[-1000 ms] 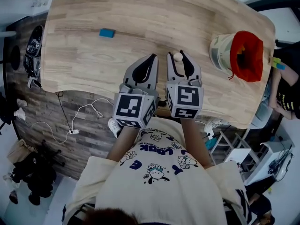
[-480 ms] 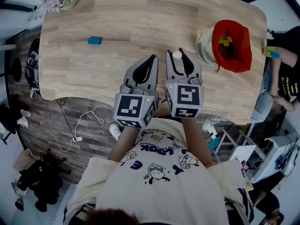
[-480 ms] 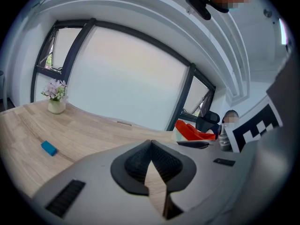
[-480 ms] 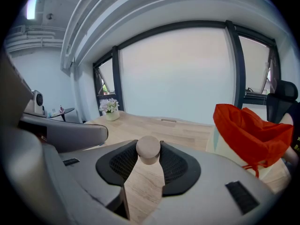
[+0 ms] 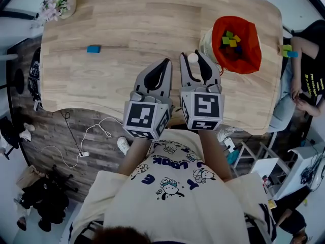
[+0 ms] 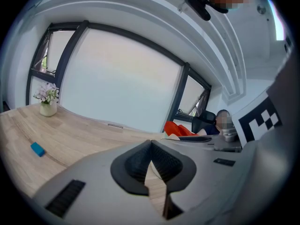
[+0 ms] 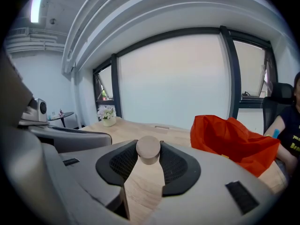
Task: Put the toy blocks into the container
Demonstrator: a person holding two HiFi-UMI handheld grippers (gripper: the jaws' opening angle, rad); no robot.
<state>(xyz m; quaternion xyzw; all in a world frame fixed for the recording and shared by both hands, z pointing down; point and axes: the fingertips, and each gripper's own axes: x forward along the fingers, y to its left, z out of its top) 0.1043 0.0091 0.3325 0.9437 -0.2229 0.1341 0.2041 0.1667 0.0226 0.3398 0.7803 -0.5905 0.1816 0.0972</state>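
Note:
My right gripper [image 5: 193, 59] [image 7: 148, 150] is shut on a pale wooden round block [image 5: 193, 59] [image 7: 148, 149], held at the jaw tips above the table. The container [image 5: 232, 43] [image 7: 229, 137], a pale tub lined with a red bag, stands just to the right of it and holds several coloured blocks [image 5: 229, 38]. My left gripper [image 5: 165, 62] [image 6: 150, 145] hangs beside the right one with its jaws shut and nothing between them. A blue block [image 5: 93, 49] [image 6: 37, 149] lies alone on the table at the far left.
The wooden table [image 5: 137, 29] has a curved near edge. A small vase of flowers [image 5: 57, 4] [image 6: 47, 100] stands at its far left corner. A person [image 5: 302, 80] sits at the right end, holding small coloured blocks [image 5: 286, 51]. Cables lie on the floor at left.
Both grippers have travelled right along the table with the round block still held. The container now lies closer to the right gripper, and the blue block sits further left in the head view.

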